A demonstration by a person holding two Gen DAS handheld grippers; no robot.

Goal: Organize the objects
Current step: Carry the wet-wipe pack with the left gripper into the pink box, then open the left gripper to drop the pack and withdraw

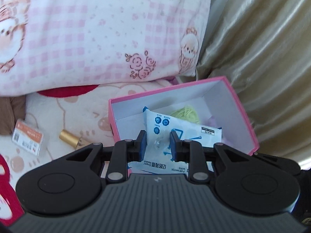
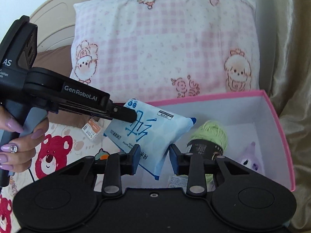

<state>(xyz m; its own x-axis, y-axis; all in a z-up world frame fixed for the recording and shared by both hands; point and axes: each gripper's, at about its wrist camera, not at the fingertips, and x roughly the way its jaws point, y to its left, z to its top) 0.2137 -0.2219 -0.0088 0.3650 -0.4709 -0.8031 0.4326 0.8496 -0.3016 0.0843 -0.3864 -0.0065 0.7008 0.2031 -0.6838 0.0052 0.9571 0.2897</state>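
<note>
A blue-and-white wet wipes pack (image 2: 153,134) hangs tilted over the near left edge of the open pink box (image 2: 279,120). My left gripper (image 1: 157,145) is shut on the pack (image 1: 186,134); in the right wrist view it (image 2: 134,116) reaches in from the left and pinches the pack's upper left. My right gripper (image 2: 154,158) is open just below the pack, touching nothing. Inside the box lie a green yarn ball (image 2: 211,134) and a purple plush toy (image 2: 250,157). The box also shows in the left wrist view (image 1: 243,104).
A pink checked pillow (image 2: 165,44) stands behind the box. On the bear-print bedsheet (image 2: 52,155) left of the box lie a gold tube (image 1: 71,138) and a small orange-and-white card pack (image 1: 27,138). A shiny beige curtain (image 1: 262,58) hangs at the right.
</note>
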